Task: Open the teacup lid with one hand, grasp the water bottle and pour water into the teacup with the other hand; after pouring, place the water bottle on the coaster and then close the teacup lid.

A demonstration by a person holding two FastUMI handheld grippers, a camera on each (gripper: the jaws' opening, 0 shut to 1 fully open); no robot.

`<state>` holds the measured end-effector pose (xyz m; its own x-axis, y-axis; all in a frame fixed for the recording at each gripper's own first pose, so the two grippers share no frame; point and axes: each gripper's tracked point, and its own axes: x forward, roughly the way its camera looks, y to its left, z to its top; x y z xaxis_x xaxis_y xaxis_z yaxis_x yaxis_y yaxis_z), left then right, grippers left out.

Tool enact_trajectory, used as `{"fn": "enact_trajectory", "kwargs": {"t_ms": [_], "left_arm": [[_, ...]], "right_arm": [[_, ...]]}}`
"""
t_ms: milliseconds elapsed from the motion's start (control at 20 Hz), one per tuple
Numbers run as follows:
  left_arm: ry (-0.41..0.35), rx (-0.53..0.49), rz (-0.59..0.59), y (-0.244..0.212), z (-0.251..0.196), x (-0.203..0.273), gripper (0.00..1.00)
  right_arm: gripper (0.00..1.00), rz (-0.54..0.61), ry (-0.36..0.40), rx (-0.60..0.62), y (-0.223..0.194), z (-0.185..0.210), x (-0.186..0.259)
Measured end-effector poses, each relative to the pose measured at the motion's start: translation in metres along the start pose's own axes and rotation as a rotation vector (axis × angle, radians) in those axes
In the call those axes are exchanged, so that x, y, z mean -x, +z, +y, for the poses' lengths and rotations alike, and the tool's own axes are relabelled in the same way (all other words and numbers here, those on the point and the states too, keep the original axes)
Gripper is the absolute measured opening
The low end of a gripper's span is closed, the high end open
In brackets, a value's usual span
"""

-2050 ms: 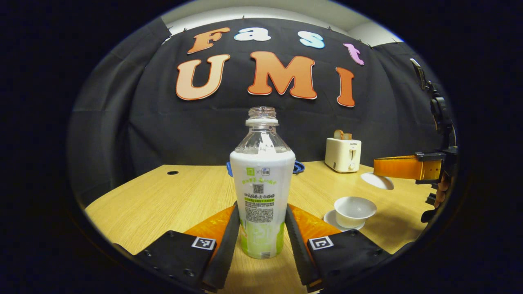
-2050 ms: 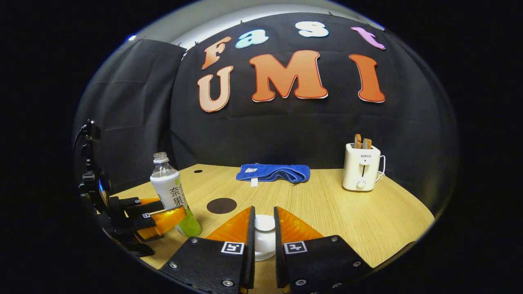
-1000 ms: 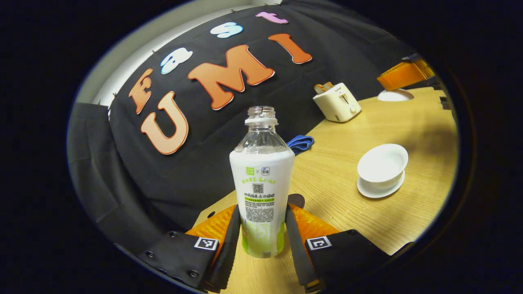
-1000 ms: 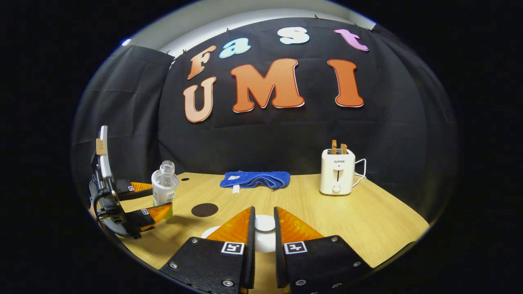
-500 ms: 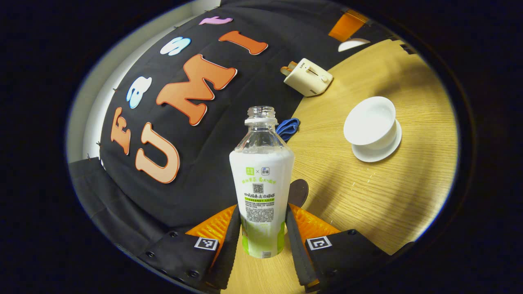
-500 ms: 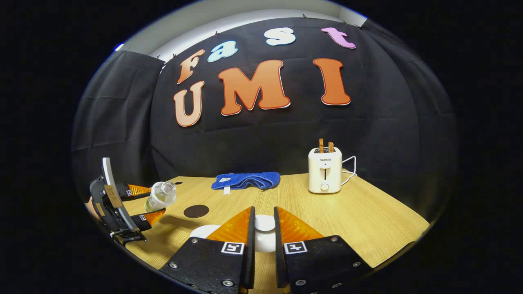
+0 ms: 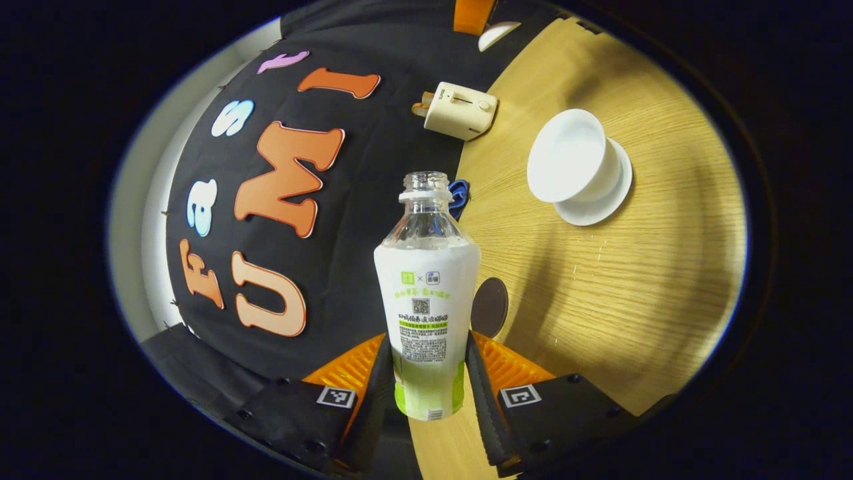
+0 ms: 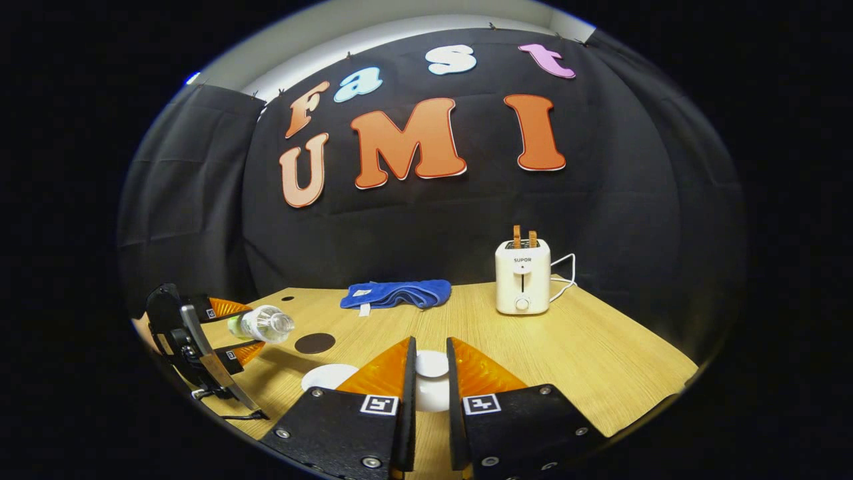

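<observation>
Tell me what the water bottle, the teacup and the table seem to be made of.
Water bottle: probably clear plastic, see-through at the neck, with a printed white and green sleeve.
Teacup: looks like glazed white ceramic, smooth with a soft sheen.
Table: pale wood or wood-look laminate; grain lines show, matte.

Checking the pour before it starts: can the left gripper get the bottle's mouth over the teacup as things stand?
Probably yes: the left gripper holds the water bottle tilted, the teacup is uncovered, and bare table lies between.

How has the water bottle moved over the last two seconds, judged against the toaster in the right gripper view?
Yes. The water bottle has tipped from upright to nearly level, its open mouth now pointing toward the toaster, which stands fixed on the table.
</observation>
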<state>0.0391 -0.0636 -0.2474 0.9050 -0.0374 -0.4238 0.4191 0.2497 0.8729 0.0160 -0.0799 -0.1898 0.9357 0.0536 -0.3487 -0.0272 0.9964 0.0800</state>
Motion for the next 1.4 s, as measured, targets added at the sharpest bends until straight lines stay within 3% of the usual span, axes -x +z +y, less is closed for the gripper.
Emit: {"fn": "enact_trajectory", "kwargs": {"t_ms": [800,1400], "left_arm": [[0.014,-0.302,0.016,0.003,0.017,-0.001,0.64],[0.018,-0.411,0.003,0.009,0.016,0.001,0.66]], "right_arm": [[0.21,-0.006,0.012,0.016,-0.001,0.001,0.003],[0.21,-0.015,0.037,0.027,0.000,0.007,0.003]]}}
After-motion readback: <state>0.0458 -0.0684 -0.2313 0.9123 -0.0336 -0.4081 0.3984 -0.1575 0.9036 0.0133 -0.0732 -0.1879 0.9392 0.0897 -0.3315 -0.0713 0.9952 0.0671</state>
